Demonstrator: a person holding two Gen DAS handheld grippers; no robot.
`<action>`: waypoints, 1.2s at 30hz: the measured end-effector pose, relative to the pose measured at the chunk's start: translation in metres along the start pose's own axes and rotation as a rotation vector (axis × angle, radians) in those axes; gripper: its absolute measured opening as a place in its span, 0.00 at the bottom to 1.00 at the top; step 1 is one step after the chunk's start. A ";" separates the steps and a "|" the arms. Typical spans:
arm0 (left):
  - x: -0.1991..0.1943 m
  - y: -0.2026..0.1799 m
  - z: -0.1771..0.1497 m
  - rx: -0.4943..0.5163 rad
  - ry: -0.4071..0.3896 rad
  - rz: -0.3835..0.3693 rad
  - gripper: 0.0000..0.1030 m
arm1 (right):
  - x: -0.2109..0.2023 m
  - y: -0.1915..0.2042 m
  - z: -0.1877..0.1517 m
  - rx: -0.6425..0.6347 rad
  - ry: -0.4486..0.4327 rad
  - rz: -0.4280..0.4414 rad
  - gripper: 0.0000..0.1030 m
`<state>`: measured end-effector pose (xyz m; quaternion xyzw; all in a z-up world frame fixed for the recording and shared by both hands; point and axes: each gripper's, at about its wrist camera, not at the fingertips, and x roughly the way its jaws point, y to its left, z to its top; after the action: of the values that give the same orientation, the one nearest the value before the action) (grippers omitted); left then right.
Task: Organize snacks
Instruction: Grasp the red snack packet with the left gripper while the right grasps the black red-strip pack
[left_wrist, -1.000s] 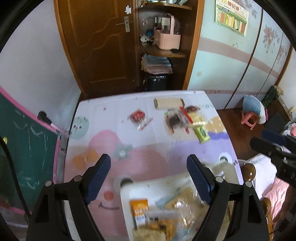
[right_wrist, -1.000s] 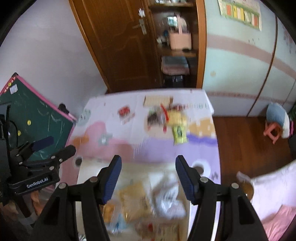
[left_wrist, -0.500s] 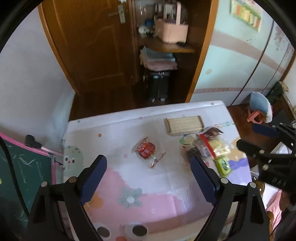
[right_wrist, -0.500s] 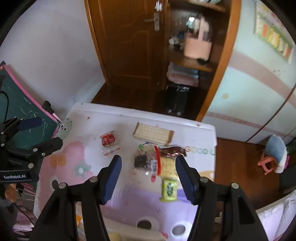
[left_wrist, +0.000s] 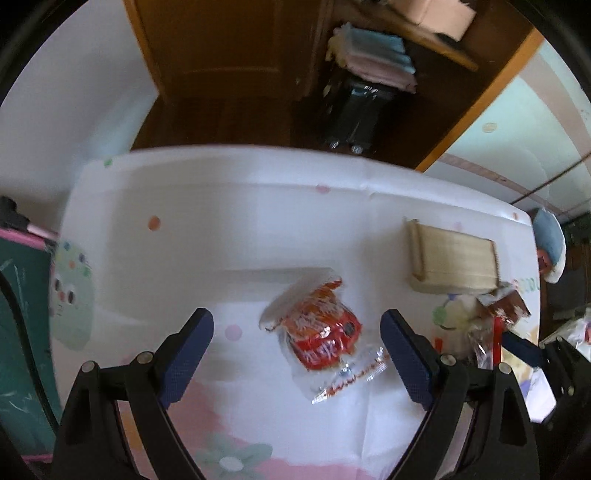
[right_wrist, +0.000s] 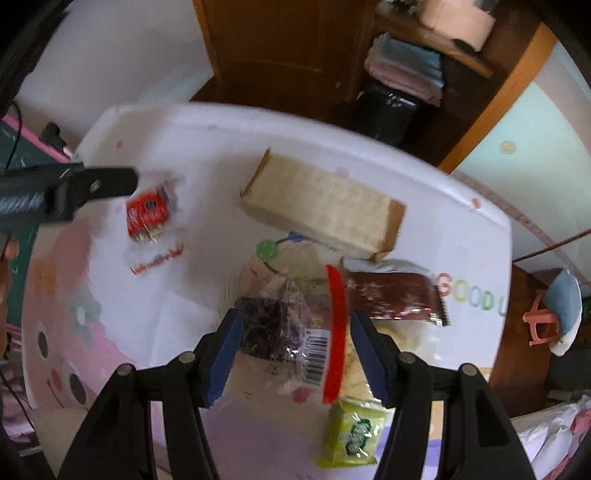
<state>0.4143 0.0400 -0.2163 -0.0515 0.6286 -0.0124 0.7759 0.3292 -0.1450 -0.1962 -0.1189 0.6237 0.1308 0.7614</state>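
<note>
Loose snacks lie on a table under a white and pink cartoon cloth. My left gripper points down, open wide, with a red packet in clear wrap on the cloth between its fingers, untouched. My right gripper is open over a clear bag of dark snack with a red strip; its pads stand on either side without pressing. Around it lie a tan cracker pack, a brown packet and a green packet. The red packet lies below the left gripper's finger.
The table's far edge drops to a wooden floor before a brown door. A black case and folded towels sit in a shelf niche. A green chalkboard stands left, a small stool right.
Both grippers have swept forward and down, from above a white tray of snacks to just over the loose packets. The tray has left view. The left jaws spread a little wider.
</note>
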 end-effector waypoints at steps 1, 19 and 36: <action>0.007 0.000 0.000 -0.010 0.012 -0.006 0.89 | 0.000 0.004 0.000 -0.019 -0.005 -0.016 0.59; 0.046 -0.019 -0.008 0.011 0.067 0.008 0.84 | 0.012 0.036 0.001 -0.071 -0.003 0.113 0.74; 0.032 -0.028 -0.048 0.065 0.037 0.072 0.50 | 0.001 0.064 -0.020 -0.182 0.002 0.050 0.40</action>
<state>0.3755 0.0069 -0.2542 -0.0031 0.6437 -0.0059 0.7653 0.2885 -0.0914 -0.2020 -0.1722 0.6129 0.2058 0.7432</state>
